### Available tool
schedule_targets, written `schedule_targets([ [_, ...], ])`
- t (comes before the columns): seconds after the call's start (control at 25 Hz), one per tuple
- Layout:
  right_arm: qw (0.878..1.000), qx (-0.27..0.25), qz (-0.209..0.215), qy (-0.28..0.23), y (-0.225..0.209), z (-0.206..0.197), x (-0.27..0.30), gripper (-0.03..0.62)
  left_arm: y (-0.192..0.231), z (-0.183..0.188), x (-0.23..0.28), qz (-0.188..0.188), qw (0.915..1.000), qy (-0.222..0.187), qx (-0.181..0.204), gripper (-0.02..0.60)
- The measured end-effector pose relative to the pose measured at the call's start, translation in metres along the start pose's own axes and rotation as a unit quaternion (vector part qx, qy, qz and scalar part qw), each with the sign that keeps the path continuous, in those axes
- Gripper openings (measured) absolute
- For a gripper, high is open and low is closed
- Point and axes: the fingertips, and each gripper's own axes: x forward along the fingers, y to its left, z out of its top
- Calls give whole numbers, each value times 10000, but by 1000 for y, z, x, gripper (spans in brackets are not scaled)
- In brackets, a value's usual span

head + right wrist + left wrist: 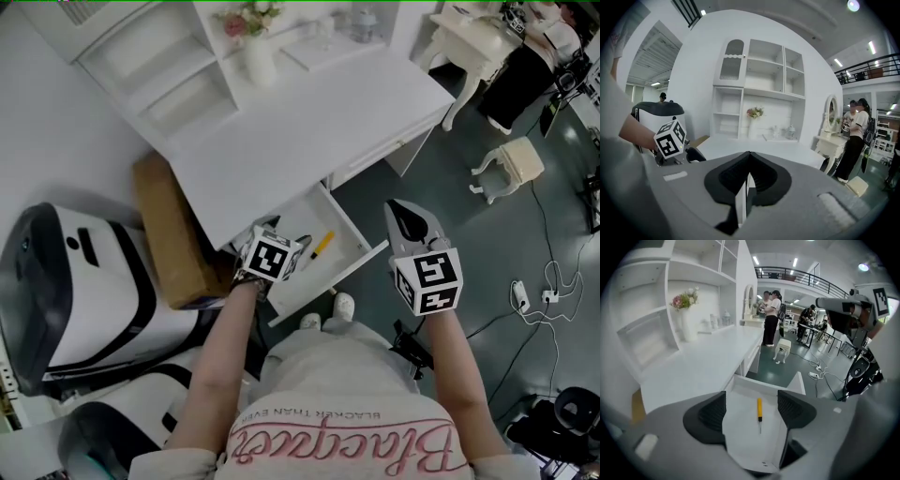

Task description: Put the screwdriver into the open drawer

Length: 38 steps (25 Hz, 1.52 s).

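A person stood at a white desk (309, 122) whose drawer (361, 261) was pulled out toward them, and held a two-jaw tool in each hand. The screwdriver (759, 412) lay flat on the bare white floor of that drawer, near its middle and clear of the side walls, touched by neither tool. The left gripper (753, 408) hung just above the near end of the drawer with its two dark, ribbed jaws spread wide and nothing between them. Its own camera looked down through the gap at the screwdriver below. The right gripper (405, 217) was held out past the drawer's right side, over the grey floor, with its jaws pressed together on nothing. Judging from how things lay, the placing step looked done: the tool was inside the drawer and released. What seemed left was to draw the left gripper up and back without brushing the drawer's front edge. Whether the drawer was then to be pushed shut the task did not say. The screwdriver was small and slim. It had a bright yellow handle and a short, thin metal shaft darkening toward the tip. In the left gripper view the handle pointed away toward the desk and the tip pointed back toward the person. It looked light, and being round it might roll if the drawer were jolted. A white vase (255, 56) of flowers stood far back on the desk.
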Motion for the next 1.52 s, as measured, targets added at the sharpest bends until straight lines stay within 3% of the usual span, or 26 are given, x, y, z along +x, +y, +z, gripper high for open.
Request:
schedule_targets([
  [0.28, 9990, -65, -189, -392, 1, 30, -9, 2, 15, 44, -51, 217, 9958, -893, -6, 340],
  [0.48, 9978, -100, -284, -597, 4, 47, -13, 2, 25, 73, -84, 419, 9850, -1672, -70, 282],
  [0.84, 9946, -64, -451, -927, 0, 74, -21, 2, 34, 111, -148, 783, 9562, -2822, -13, 163],
  [1.2, 9925, -133, -483, -1119, -1, 91, -26, 2, 49, 134, -208, 1400, 9159, -3761, -121, 26],
  [1.52, 9913, -278, -398, -1220, 1, 100, -27, 1, 53, 147, -228, 1550, 9010, -4052, -39, 17],
])
